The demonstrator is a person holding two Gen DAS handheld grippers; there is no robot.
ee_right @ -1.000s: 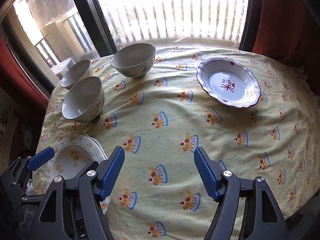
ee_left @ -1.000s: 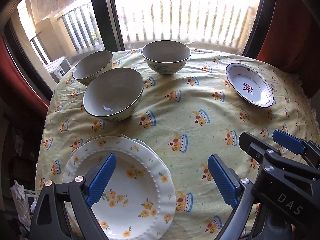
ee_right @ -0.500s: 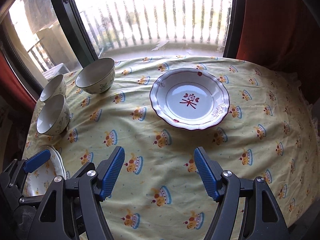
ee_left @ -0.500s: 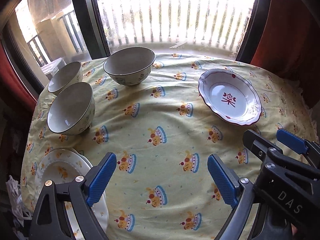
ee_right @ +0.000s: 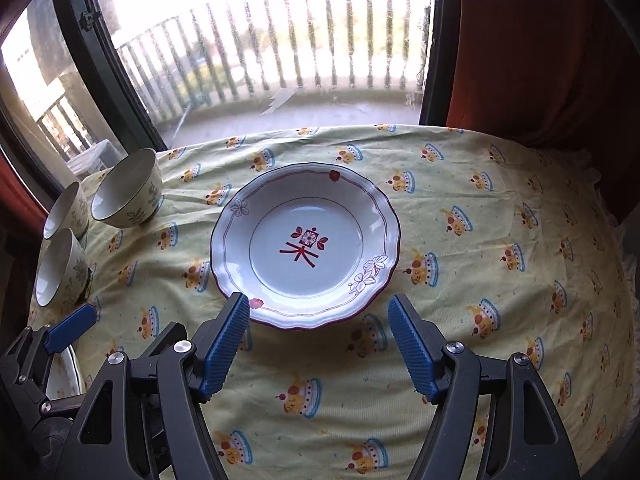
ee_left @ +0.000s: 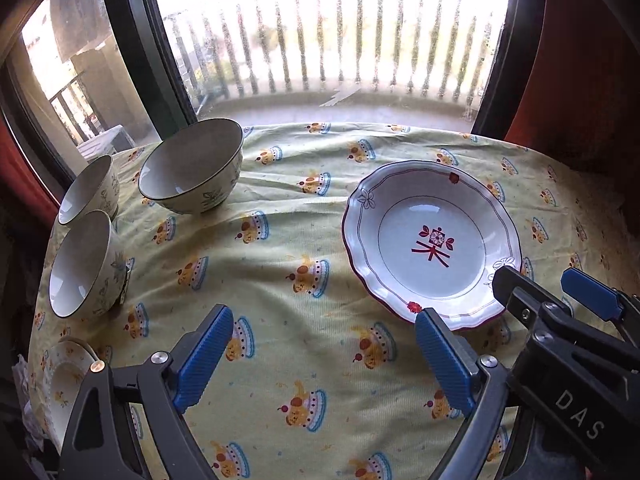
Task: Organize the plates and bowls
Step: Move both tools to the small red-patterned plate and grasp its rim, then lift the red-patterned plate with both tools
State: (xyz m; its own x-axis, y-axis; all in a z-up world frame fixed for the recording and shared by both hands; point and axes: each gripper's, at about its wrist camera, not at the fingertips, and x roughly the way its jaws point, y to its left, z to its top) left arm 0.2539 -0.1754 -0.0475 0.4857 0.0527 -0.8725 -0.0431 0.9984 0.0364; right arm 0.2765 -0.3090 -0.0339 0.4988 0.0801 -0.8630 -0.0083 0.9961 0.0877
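Note:
A white scalloped plate [ee_right: 304,248] with a red centre mark lies on the yellow tablecloth; in the left wrist view the same plate [ee_left: 432,240] sits to the right. My right gripper [ee_right: 319,312] hovers open just short of the plate's near rim, nothing between its blue pads. My left gripper [ee_left: 322,328] is open over bare cloth, left of the plate. Three cream bowls stand at the far left: a large bowl [ee_left: 192,166], a second bowl [ee_left: 82,264] and a third bowl [ee_left: 88,188]. A stack of floral plates [ee_left: 64,384] peeks in at the lower left.
The round table's cloth [ee_right: 500,240] drops off at the right and near edges. A window with a balcony railing [ee_right: 280,52] stands behind the table, and a red curtain [ee_right: 540,60] hangs at the right. The right gripper's frame [ee_left: 568,344] shows in the left wrist view.
Both grippers have swept to the right across the table. The floral plates have slid to the left edge of view, and the red-marked plate now lies right before the right gripper.

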